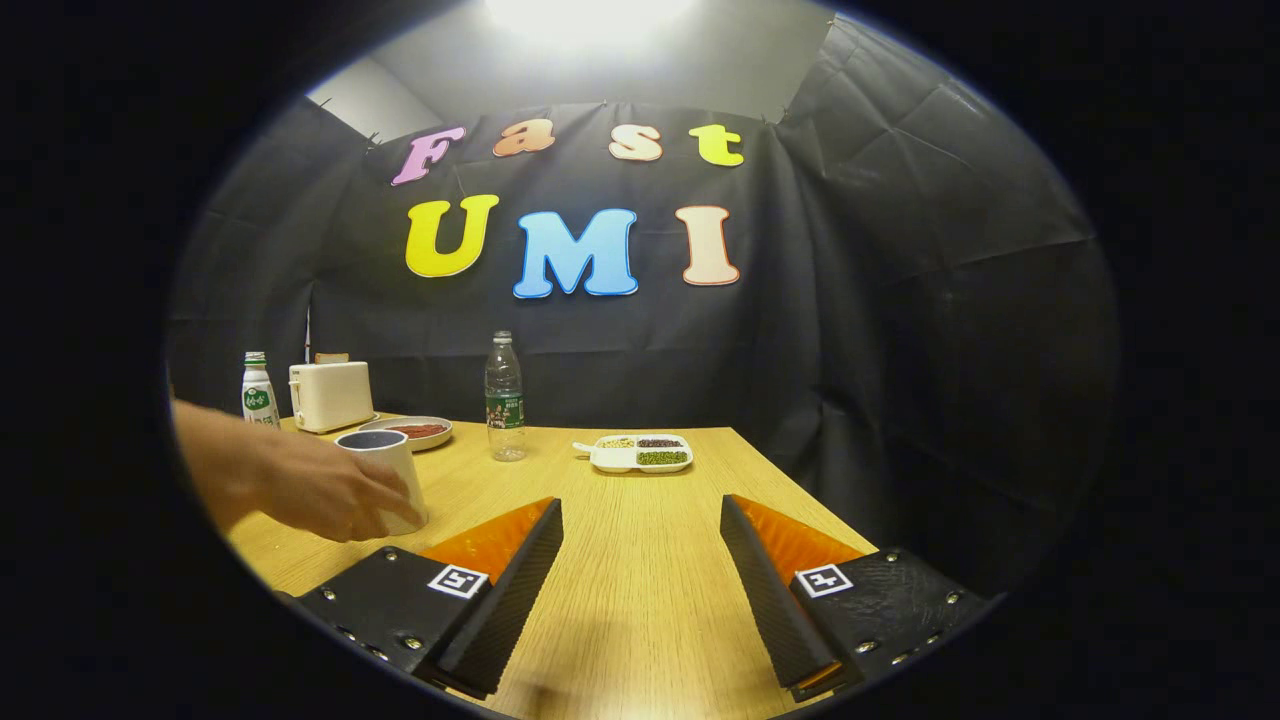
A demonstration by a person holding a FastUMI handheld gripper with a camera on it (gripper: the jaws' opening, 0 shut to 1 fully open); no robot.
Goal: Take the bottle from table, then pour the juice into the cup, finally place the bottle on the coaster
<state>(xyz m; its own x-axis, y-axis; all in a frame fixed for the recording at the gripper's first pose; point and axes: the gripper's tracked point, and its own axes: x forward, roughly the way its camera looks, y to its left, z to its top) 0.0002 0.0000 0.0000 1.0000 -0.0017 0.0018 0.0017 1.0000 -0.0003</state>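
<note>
**Still apart: fingers wide, bottle far across the table**

Gripper (640, 525) spread open, nothing between the fingers but bare wooden table (640, 600). Clear bottle (505, 397) upright well beyond the fingers, near the far edge. Divided tray (641, 453) of grains just beside it. Cup (388, 478) ahead of the left finger, touched by a person's hand (325, 492). Plate (413, 431) with something red behind the cup, toaster (331, 395) and small white bottle (259, 390) farther back.
</note>
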